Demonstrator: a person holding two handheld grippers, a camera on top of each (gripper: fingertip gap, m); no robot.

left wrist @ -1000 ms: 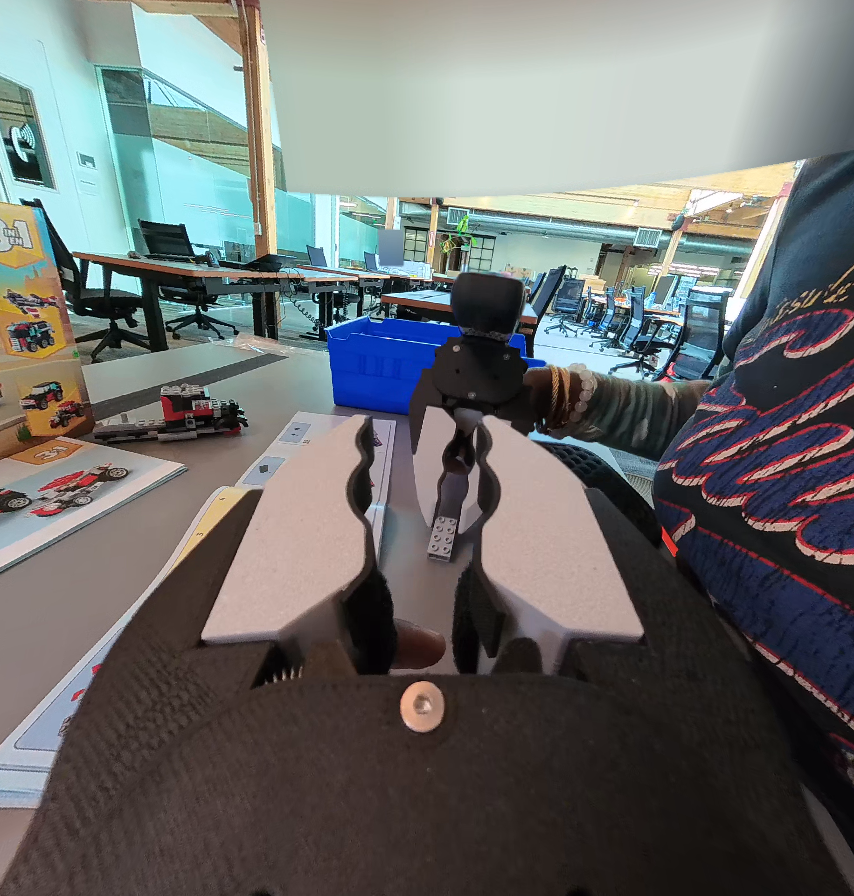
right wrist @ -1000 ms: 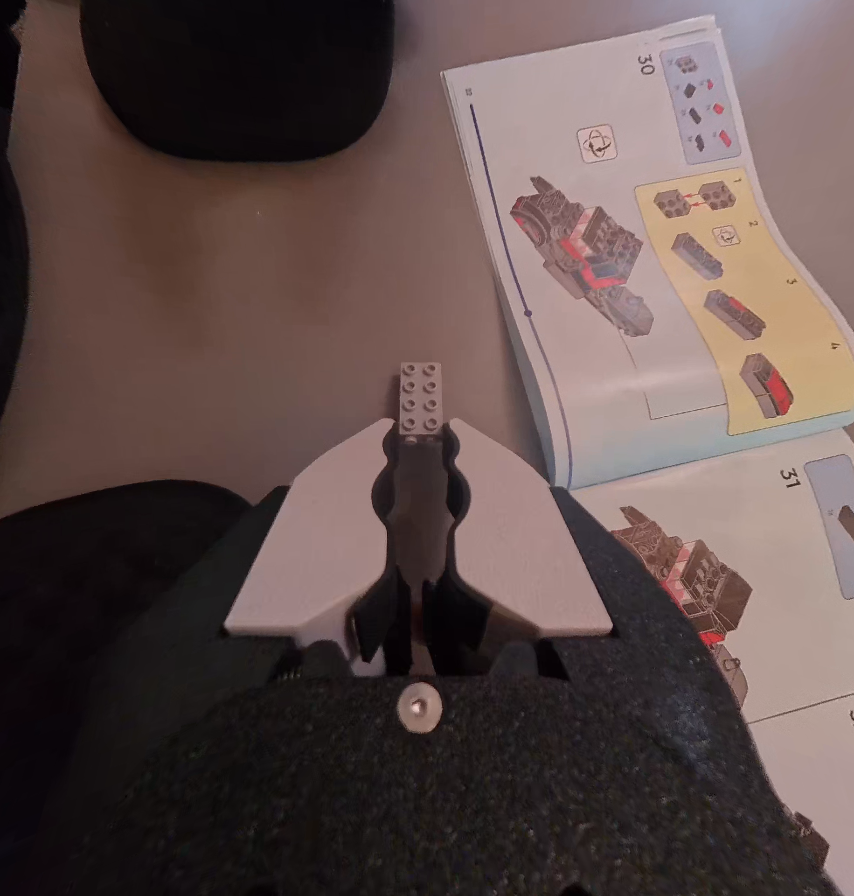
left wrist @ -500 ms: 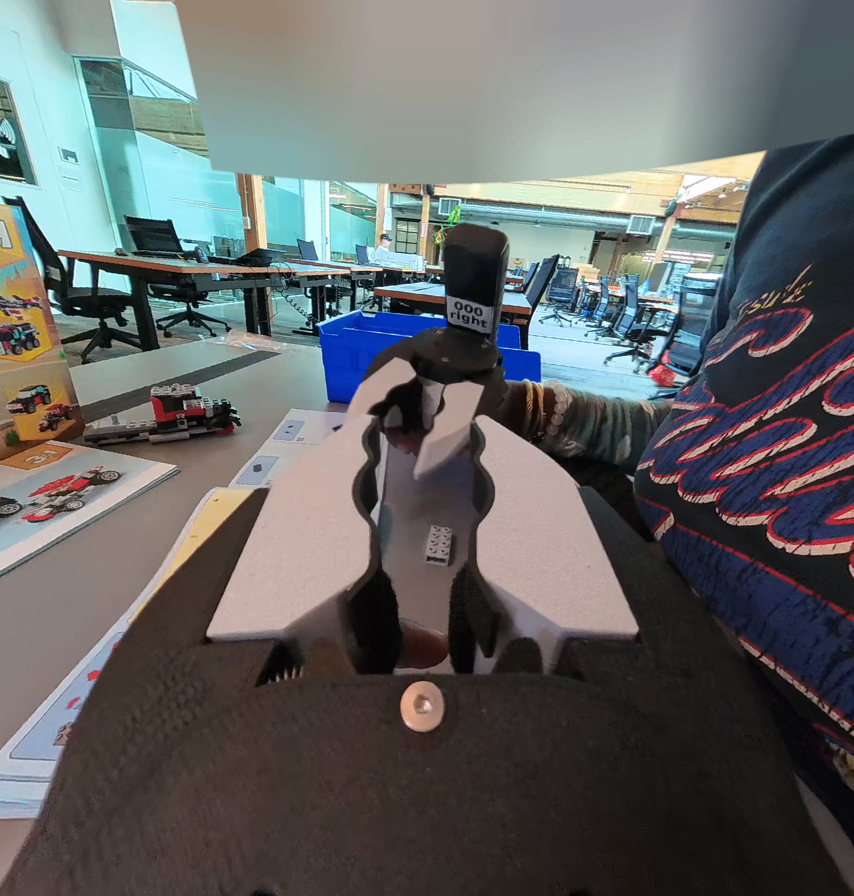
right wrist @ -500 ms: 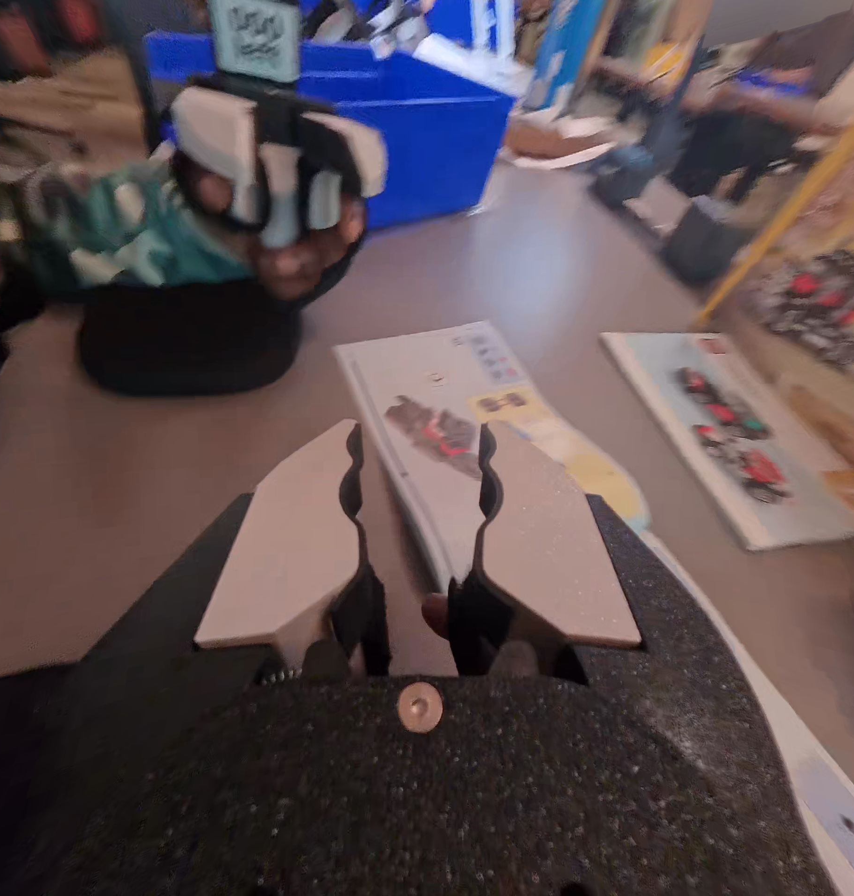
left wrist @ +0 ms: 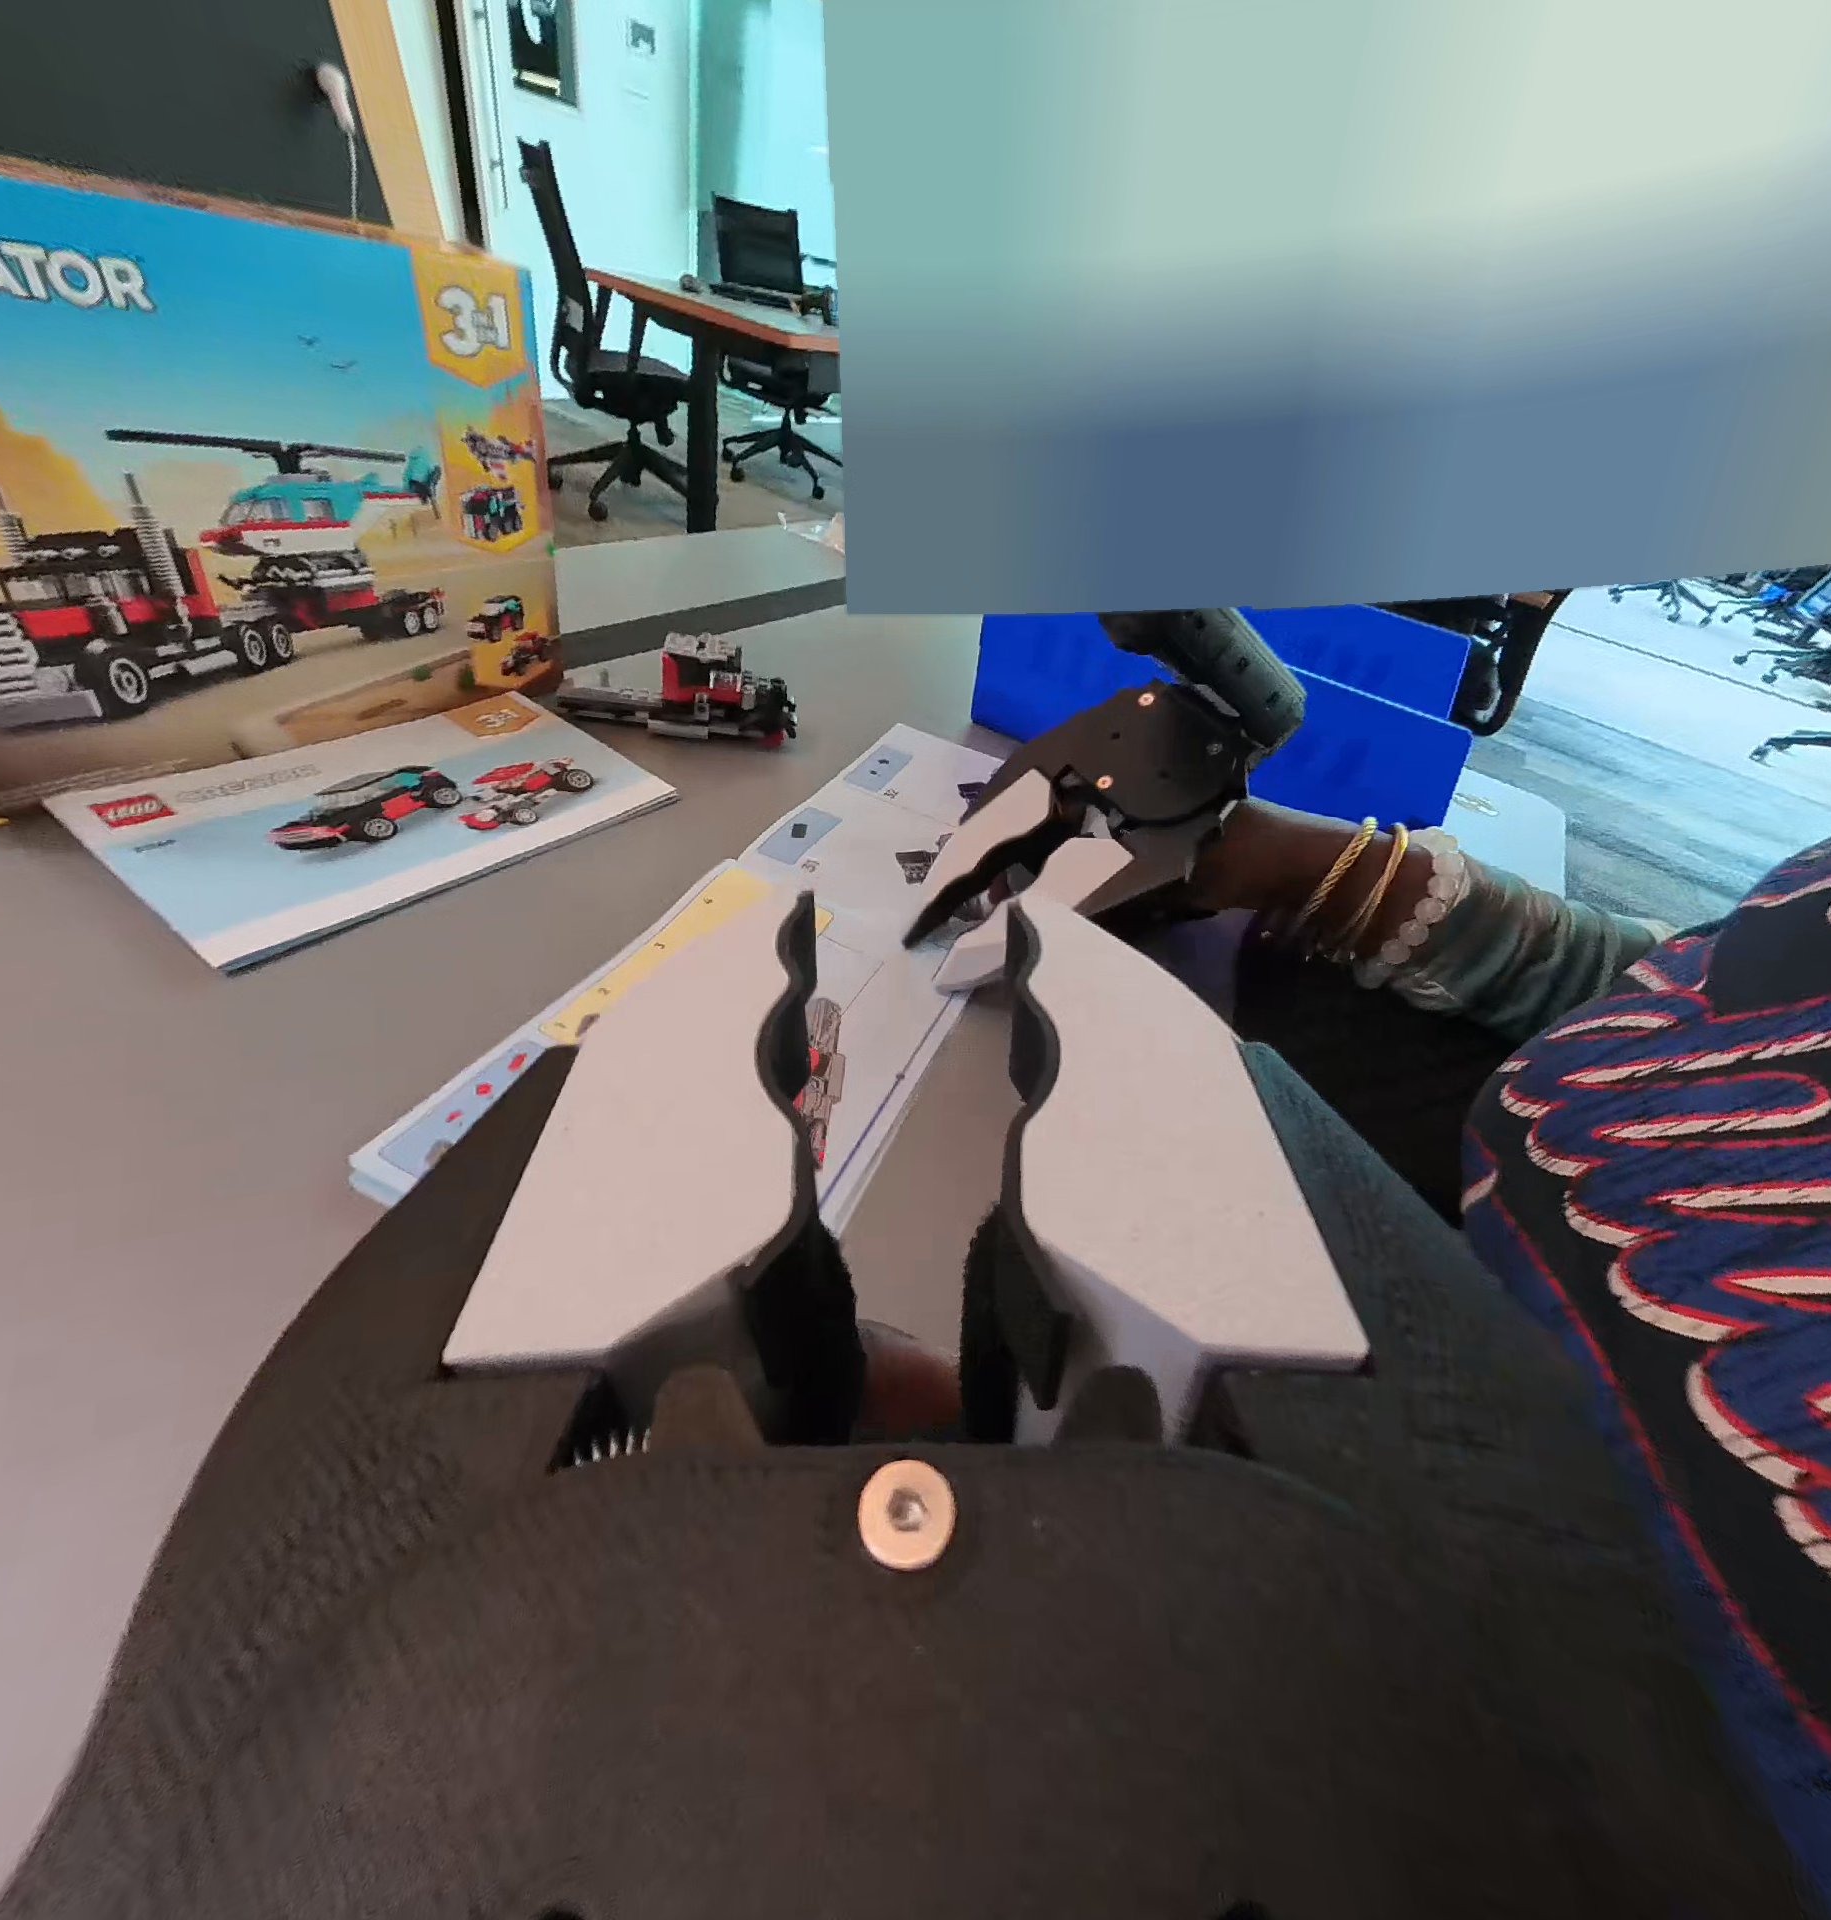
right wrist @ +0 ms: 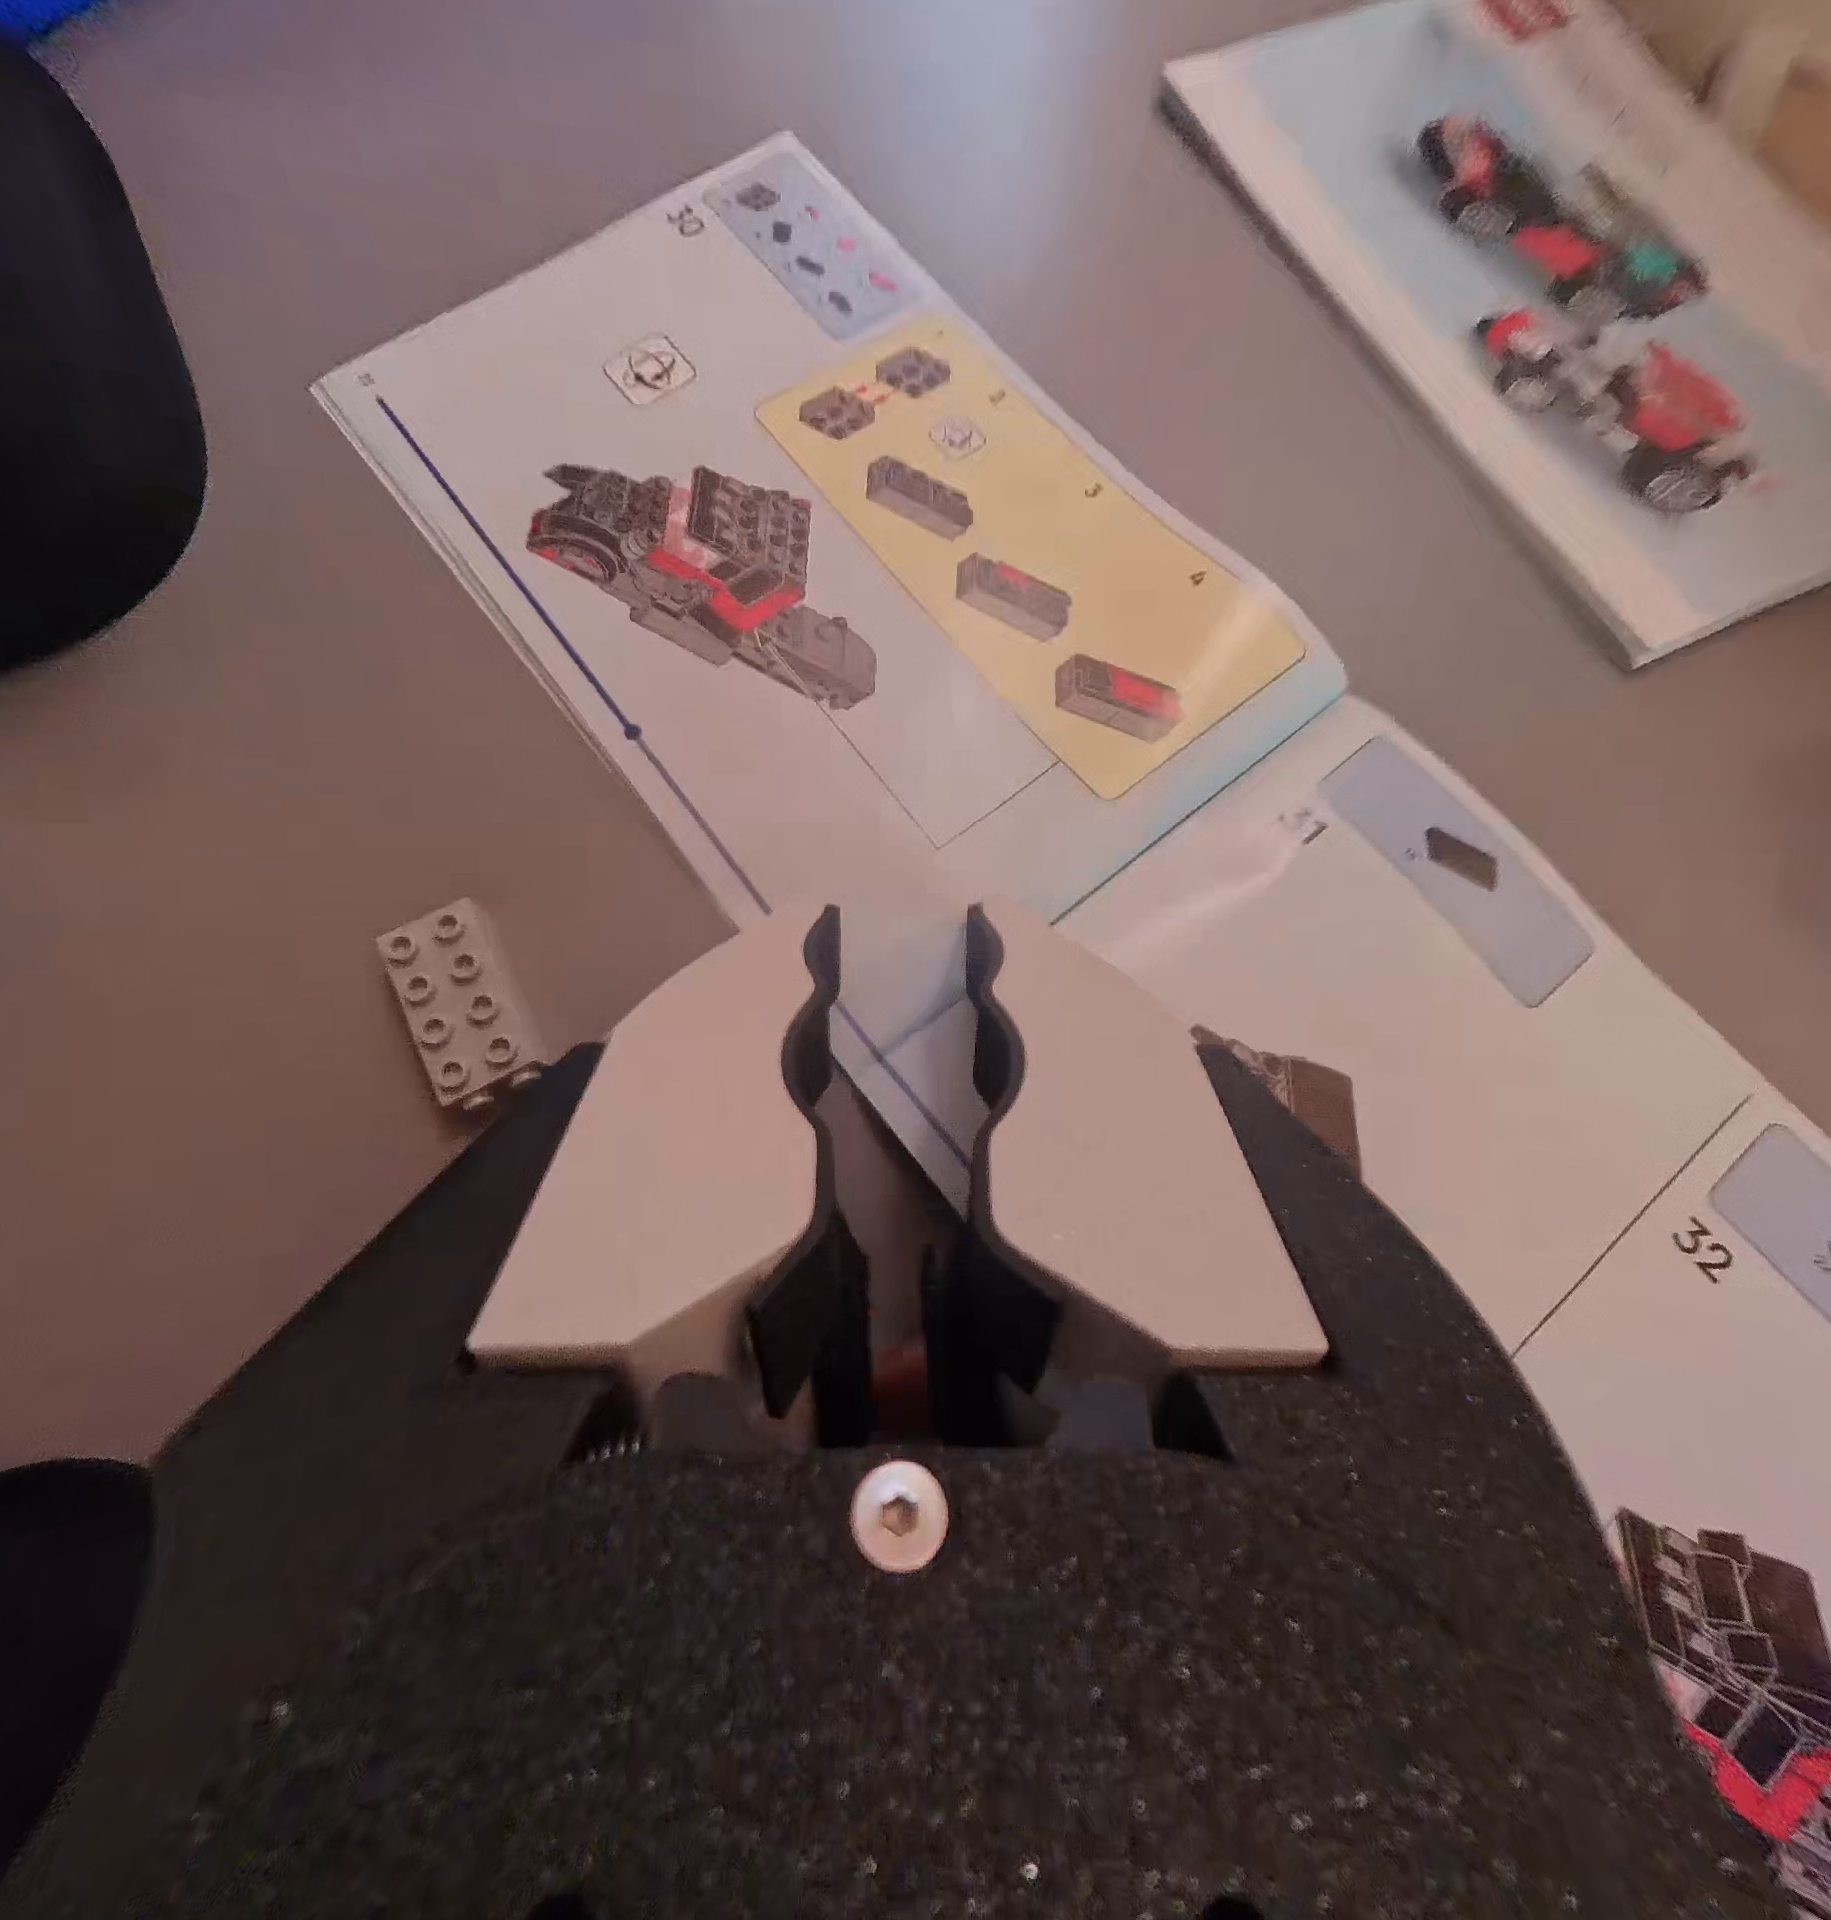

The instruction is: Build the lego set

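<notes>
While both grippers (left wrist: 906,935) (right wrist: 900,925) were held spread, empty, brick (right wrist: 457,1006) could be knocked by R's body.

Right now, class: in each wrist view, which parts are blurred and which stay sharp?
Left wrist view: right gripper smeared, set box sharp, a mosaic patch overhead. Right wrist view: closed booklet streaked, grey brick and open manual fairly crisp.

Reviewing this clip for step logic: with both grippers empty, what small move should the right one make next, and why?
Probably shift the right gripper left and down over the grey brick. Its jaws stand open and empty above the open instruction booklet, and the brick lies loose on the table just left of its fingers.
</notes>
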